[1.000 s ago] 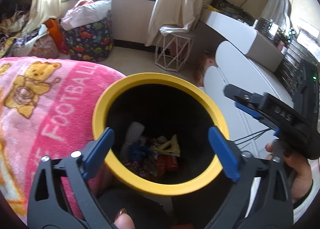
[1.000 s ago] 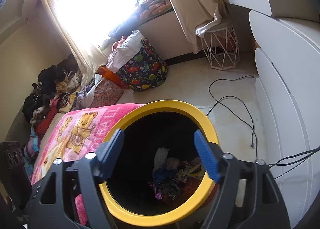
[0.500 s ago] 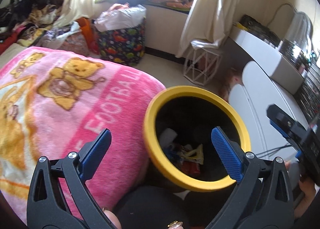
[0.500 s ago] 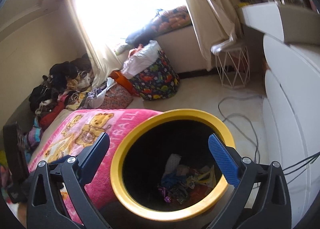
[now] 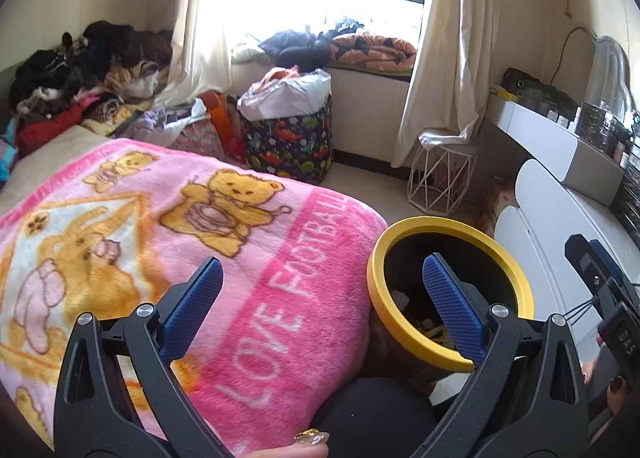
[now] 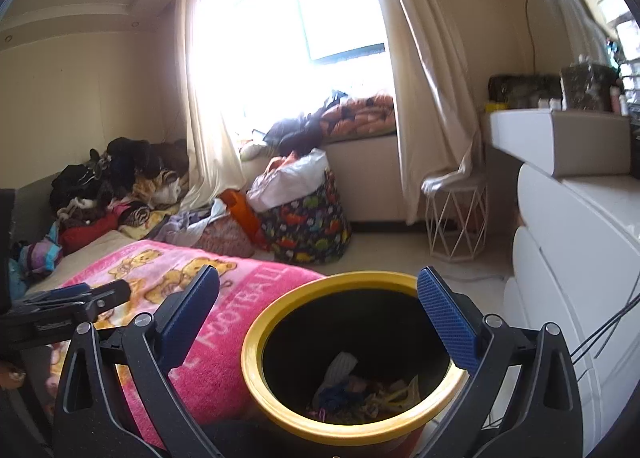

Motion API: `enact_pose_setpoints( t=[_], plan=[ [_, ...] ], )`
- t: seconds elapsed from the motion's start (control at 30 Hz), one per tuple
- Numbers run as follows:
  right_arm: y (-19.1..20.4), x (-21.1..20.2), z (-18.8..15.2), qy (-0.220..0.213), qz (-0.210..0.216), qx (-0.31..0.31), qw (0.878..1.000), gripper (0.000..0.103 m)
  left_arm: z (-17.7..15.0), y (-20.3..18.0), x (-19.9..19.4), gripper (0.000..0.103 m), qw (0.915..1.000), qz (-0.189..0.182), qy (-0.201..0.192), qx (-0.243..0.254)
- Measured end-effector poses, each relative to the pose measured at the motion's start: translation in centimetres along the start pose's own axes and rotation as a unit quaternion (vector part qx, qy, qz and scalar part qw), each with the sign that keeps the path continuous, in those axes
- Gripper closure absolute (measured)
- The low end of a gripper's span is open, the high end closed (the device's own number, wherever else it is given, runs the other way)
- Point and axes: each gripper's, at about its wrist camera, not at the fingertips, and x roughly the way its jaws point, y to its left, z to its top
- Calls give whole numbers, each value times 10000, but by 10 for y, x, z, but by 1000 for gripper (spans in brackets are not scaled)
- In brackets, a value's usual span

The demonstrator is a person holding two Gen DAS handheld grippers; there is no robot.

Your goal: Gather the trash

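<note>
Bedroom: cream plaster walls (image 6: 80, 98); large bright window (image 6: 304, 30) with cream curtains (image 6: 424, 98); pale tiled floor (image 6: 384, 254); bed under a pink bear-print fleece blanket (image 5: 200, 242); white wire-frame stool (image 5: 442, 180); glossy white dresser (image 6: 580, 242); dinosaur-print fabric basket (image 5: 290, 148).

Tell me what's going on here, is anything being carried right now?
No. A person holds a gripper in each hand beside a bed, and both are empty. The right gripper has just been opening and hangs wide open over the yellow-rimmed bin, nothing between its fingers. The left gripper is open too, over the pink blanket. Trash already lies at the bottom of the bin.
</note>
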Motion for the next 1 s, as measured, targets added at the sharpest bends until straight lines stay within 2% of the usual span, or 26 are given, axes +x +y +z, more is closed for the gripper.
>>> enact_pose_setpoints(
  t=[0.13, 0.3, 1.0],
  plan=[
    [4, -5, -4, -125, -17, -95, 9999, 7, -3, 4, -11, 11, 9998, 44, -166, -53],
    [4, 0, -6, -62, -29, -100, 9999, 7, -5, 2, -15, 11, 9997, 66, -236, -32],
    [-1, -1, -7, -97, -90, -108, 9999, 7, -6, -1, -18, 11, 9995, 56, -302, 27]
  ],
)
